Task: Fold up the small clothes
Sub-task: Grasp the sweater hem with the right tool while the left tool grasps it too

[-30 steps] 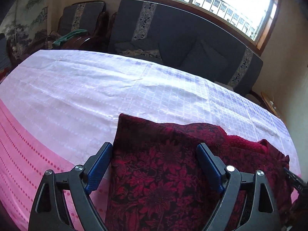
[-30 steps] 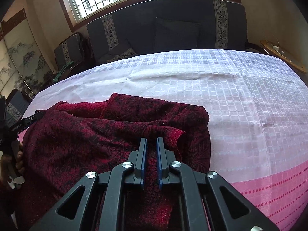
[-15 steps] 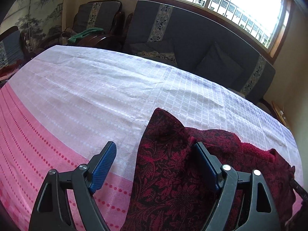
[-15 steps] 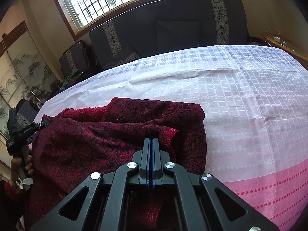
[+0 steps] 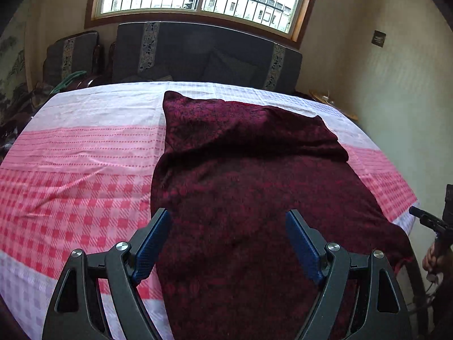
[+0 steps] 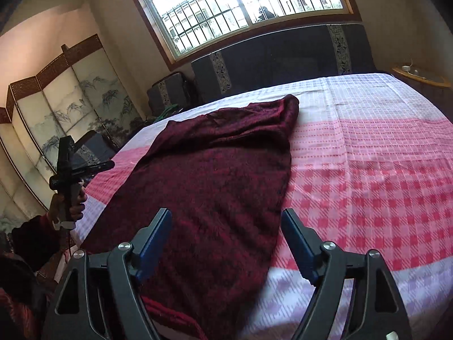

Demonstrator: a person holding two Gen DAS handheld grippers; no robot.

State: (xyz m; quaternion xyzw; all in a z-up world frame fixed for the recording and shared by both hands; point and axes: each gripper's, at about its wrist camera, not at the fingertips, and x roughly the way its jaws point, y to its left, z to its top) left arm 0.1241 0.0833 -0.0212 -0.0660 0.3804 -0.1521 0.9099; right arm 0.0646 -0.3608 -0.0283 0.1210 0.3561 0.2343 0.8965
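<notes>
A dark red floral garment point(image 5: 249, 187) lies spread on the table, folded over at its far end; it also shows in the right wrist view point(image 6: 215, 181). My left gripper point(image 5: 228, 243) is open and empty, raised above the garment's near part. My right gripper point(image 6: 226, 240) is open and empty, raised above the garment's near right edge. The left gripper's handle, held by a hand, shows at the left of the right wrist view point(image 6: 68, 175). The right gripper's tip shows at the right edge of the left wrist view point(image 5: 433, 223).
The table carries a pink and white checked cloth point(image 5: 70, 170), also in the right wrist view point(image 6: 368, 170). A dark sofa point(image 5: 203, 56) stands behind the table under a window. A painted folding screen point(image 6: 62, 107) stands at the left. A small wooden side table point(image 6: 419, 78) is at the far right.
Both grippers have pulled back and risen, so more table shows. My right gripper, shut on the garment's edge before, has let go and opened. The garment now lies flatter.
</notes>
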